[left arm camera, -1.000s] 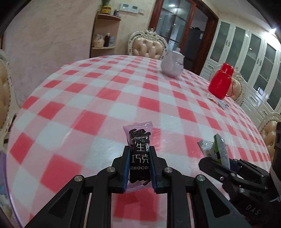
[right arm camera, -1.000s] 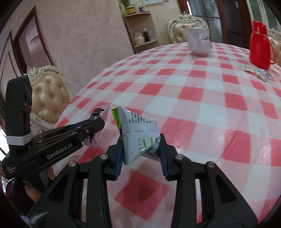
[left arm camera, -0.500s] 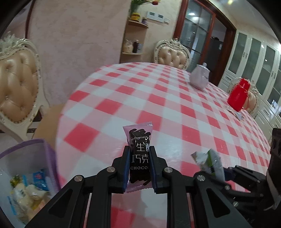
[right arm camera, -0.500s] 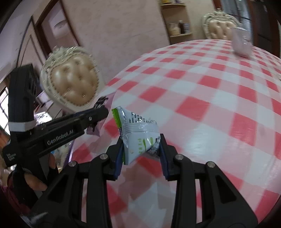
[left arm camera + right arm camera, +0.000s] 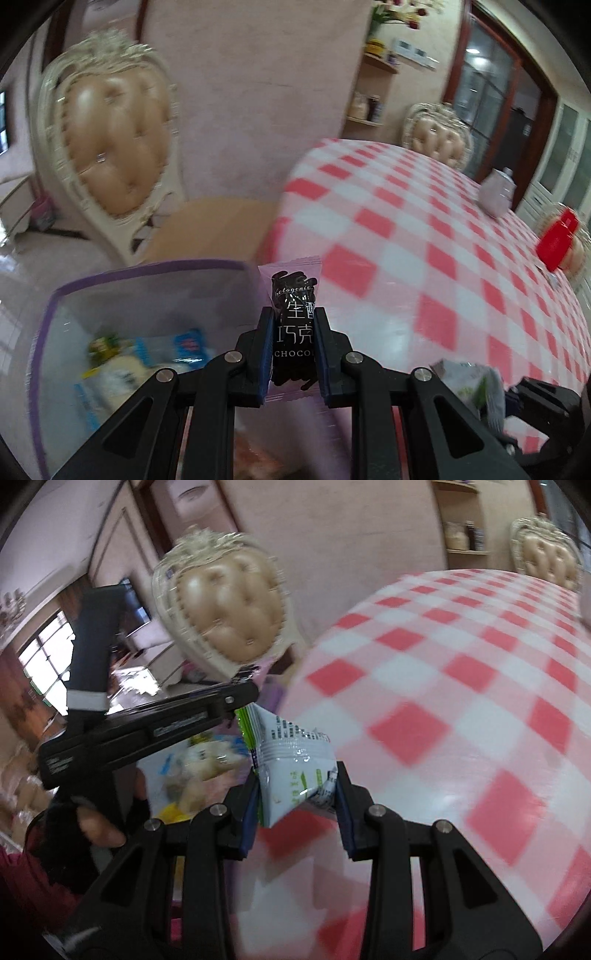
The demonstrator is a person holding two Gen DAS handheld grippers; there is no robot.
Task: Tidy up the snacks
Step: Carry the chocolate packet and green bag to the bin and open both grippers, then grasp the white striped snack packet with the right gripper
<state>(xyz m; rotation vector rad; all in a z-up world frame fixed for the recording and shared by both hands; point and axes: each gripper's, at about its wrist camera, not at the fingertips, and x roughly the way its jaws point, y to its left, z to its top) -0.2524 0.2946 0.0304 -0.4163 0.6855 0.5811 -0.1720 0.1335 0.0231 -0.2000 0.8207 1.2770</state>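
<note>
Light: bright, even indoor light; daylight from a window [image 5: 44,664] far left of the right hand-held gripper [image 5: 295,797].
Blur: chair [image 5: 110,140], checked counter [image 5: 424,258] smeared.
Sharp: hand-held grippers' fingers.
Edges: fisheye bending, dark corners.

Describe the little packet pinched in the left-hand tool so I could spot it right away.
Start at the round table with the red and white checked cloth, then look to its near edge, beside the clear purple-rimmed bin. There the left tool grips a slim pale pink chocolate packet with a black panel and white lettering. The neighbouring white and green snack pouch is paler and puffier.
</note>
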